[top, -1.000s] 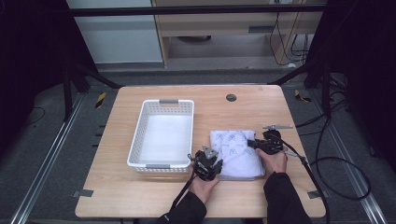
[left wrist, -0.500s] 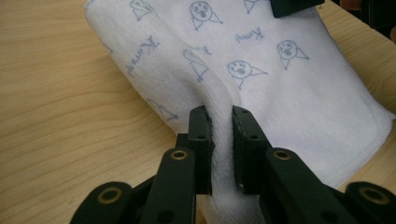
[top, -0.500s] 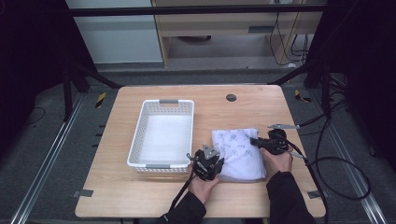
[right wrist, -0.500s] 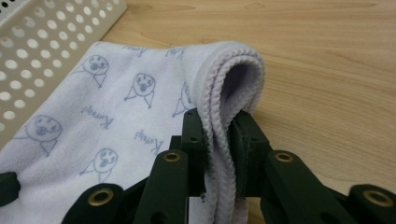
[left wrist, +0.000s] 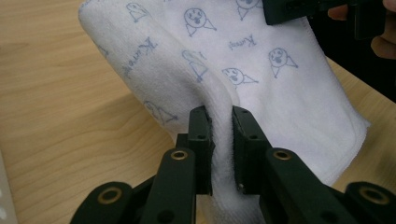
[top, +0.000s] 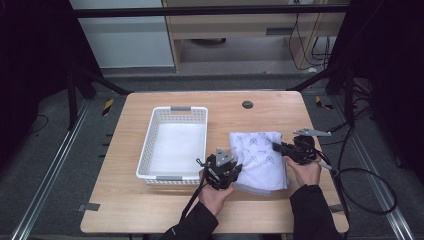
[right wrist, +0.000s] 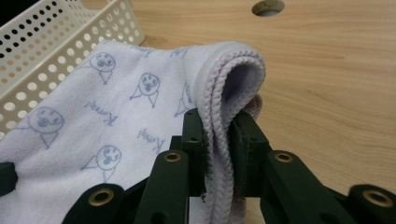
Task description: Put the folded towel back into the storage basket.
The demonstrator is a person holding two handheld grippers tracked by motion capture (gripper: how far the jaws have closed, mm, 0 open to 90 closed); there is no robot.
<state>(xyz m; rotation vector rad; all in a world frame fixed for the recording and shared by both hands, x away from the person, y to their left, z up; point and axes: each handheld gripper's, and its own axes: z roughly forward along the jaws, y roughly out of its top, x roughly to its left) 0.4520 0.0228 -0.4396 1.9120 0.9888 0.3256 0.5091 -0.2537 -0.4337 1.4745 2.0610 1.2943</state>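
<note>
In the left gripper view, the left gripper (left wrist: 219,128) had its two black jaws pinched together on a raised ridge of a white towel (left wrist: 261,74) printed with small blue cartoon faces. In the right gripper view, the right gripper (right wrist: 218,135) was clamped on the towel's (right wrist: 116,121) folded, stitched edge, which curled up over the jaws.

From the high view, the left gripper (top: 223,169) sat at lower centre of the frame, at the towel's near-left corner, and the right gripper (top: 288,150) sat at centre right, at the towel's right edge. The towel (top: 257,157) lay folded on the light wooden desk (top: 125,210), right of centre, between the two grippers.

Just left of the towel stood a white perforated basket (top: 150,145) with grey handles at each short end. Its interior looked empty, showing just a pale floor. The left gripper was just beside the basket's near-right corner. In the right gripper view, the basket's (right wrist: 56,51) holed wall ran across the upper left of the frame, close beside the towel.

A small round hole (top: 247,104) sat in the desk above the towel, towards the upper centre.
</note>
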